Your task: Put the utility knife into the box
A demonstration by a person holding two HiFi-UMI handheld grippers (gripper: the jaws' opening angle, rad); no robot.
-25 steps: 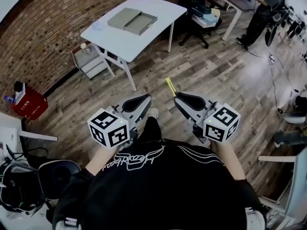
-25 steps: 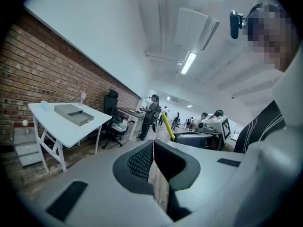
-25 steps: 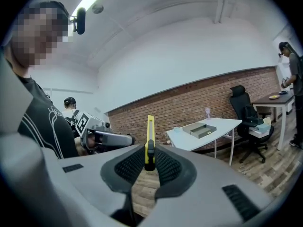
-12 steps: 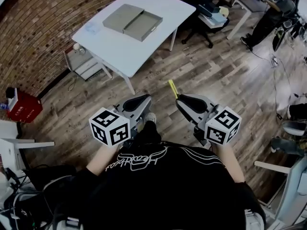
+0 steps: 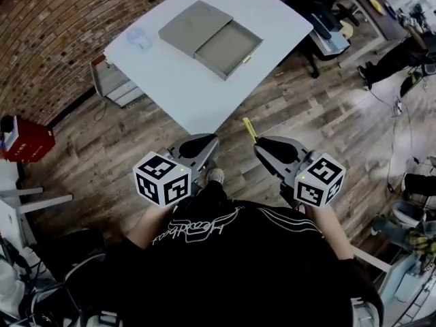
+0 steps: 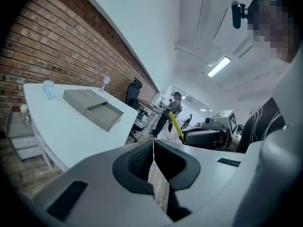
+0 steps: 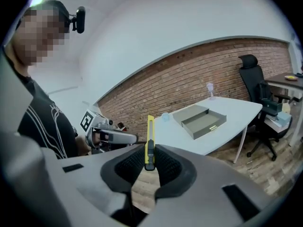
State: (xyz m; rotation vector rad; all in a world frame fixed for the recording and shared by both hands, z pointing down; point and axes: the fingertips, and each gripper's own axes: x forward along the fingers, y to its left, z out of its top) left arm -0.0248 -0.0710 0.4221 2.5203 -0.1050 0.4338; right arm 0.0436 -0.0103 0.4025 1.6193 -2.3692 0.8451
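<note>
The yellow utility knife point(image 7: 149, 141) stands upright between the pads of my right gripper point(image 7: 149, 161), which is shut on it; its tip point(image 5: 249, 129) pokes forward in the head view. The grey box point(image 5: 211, 36) lies on the white table point(image 5: 184, 80) ahead with its drawer pulled out, and both gripper views show it too, as the box point(image 7: 200, 119) and the box point(image 6: 92, 109). My left gripper point(image 6: 152, 148) is shut with nothing in it. Both grippers are held side by side in front of my body, short of the table's near corner.
A clear cup point(image 5: 137, 38) stands on the table left of the box. A drawer unit point(image 5: 112, 87) sits under the table's left side. A red crate point(image 5: 27, 142) is on the floor at the left. Office chairs point(image 5: 327, 29) and another desk stand at the right.
The table and box have come nearer and lower in the head view. Both grippers keep their pose, the knife still in the right one.
</note>
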